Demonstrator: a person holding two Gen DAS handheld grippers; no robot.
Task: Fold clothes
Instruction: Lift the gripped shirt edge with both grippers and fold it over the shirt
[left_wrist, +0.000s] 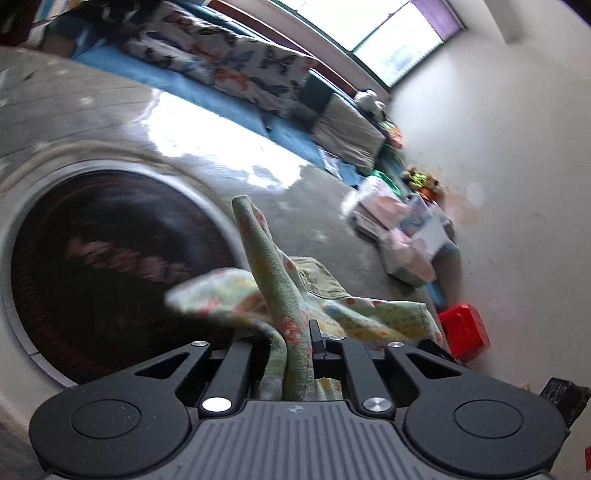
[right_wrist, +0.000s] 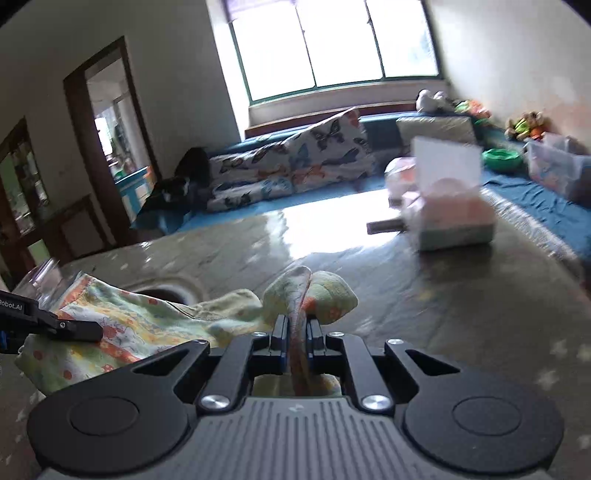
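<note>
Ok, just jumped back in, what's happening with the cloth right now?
Both hand-held grippers are clamped on the pale green floral-print garment. The left hand-held gripper pinches one bunched edge, the right hand-held gripper another. The cloth hangs between them above the grey table, not yet folded.

Two close wrist views, seemingly table-facing

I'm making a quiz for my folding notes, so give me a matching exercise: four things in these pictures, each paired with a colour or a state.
Column one:
1. green floral cloth garment
2. square plastic box
3. right gripper
4. butterfly-print cushion

Column two:
A. red
B. lying below the window
C. pinched at two places
D. shut on fabric

Pairs: 1-C, 2-A, 3-D, 4-B
</note>
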